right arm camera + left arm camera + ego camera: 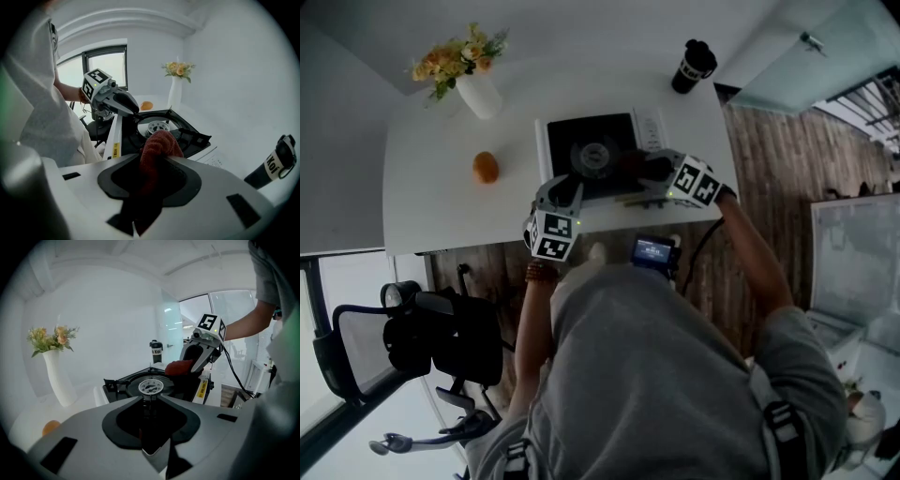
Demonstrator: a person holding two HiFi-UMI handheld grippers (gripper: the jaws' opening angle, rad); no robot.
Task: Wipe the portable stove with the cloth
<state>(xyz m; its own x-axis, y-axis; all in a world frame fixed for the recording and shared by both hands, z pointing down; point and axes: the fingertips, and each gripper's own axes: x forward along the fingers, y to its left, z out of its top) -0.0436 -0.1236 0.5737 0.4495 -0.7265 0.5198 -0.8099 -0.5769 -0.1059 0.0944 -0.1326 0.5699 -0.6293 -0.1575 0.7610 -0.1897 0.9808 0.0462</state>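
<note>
Head view: the portable stove (598, 141) sits on the white table (441, 187), with both tools at its near edge. Left gripper view: the left gripper (150, 420) is clamped on the stove's rim, probably to steady it. Right gripper view: the right gripper (157, 164) pinches the red cloth (158, 143), which is bunched above the stove top, ready for wiping.

Left gripper (565, 194) nips the stove (581, 131) — right gripper (636, 169), angled down, clamps cloth (158, 143).
</note>
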